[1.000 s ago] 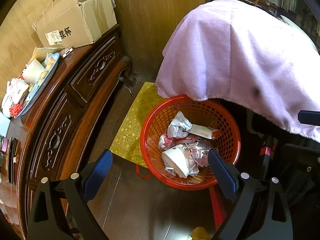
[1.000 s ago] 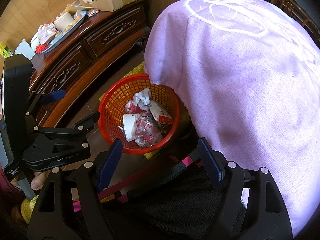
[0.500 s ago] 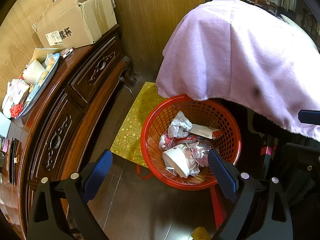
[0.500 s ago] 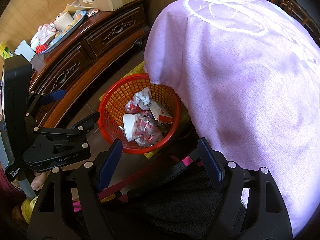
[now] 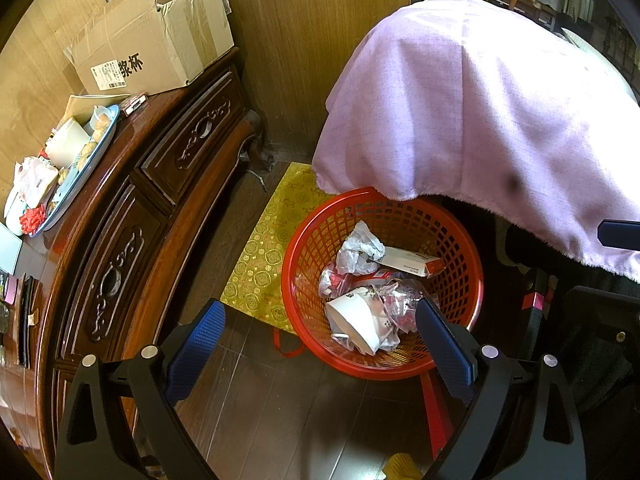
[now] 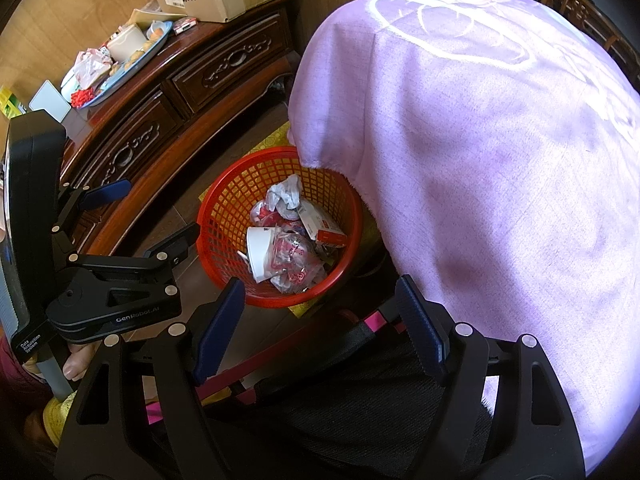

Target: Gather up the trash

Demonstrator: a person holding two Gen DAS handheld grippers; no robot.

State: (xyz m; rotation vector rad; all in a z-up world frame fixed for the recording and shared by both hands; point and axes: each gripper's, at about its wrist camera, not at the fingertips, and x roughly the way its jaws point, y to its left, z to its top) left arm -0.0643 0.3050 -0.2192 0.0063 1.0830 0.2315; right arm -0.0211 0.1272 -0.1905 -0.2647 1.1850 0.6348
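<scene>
A red mesh basket (image 5: 304,248) (image 6: 224,216) stands on the dark floor, partly under the edge of a lilac tablecloth (image 5: 480,100) (image 6: 480,140). Inside lie a white paper cup (image 5: 354,322) (image 6: 258,250), crumpled white paper (image 5: 358,248) (image 6: 286,196), a red-and-white carton (image 5: 412,262) (image 6: 322,226) and clear wrappers (image 6: 294,260). My left gripper (image 5: 320,320) (image 6: 138,216) hovers above the basket's near left side, open, nothing between its blue pads. My right gripper (image 6: 320,304) hangs open and empty above the basket's near rim and a black mesh chair seat (image 6: 340,392).
A carved dark wooden sideboard (image 5: 132,208) (image 6: 192,76) runs along the left, carrying a cardboard box (image 5: 152,40), a blue tray (image 5: 86,172) of food and wrappers. A yellow patterned mat (image 5: 268,252) lies under the basket. Wood-panelled wall behind; chairs at the far right.
</scene>
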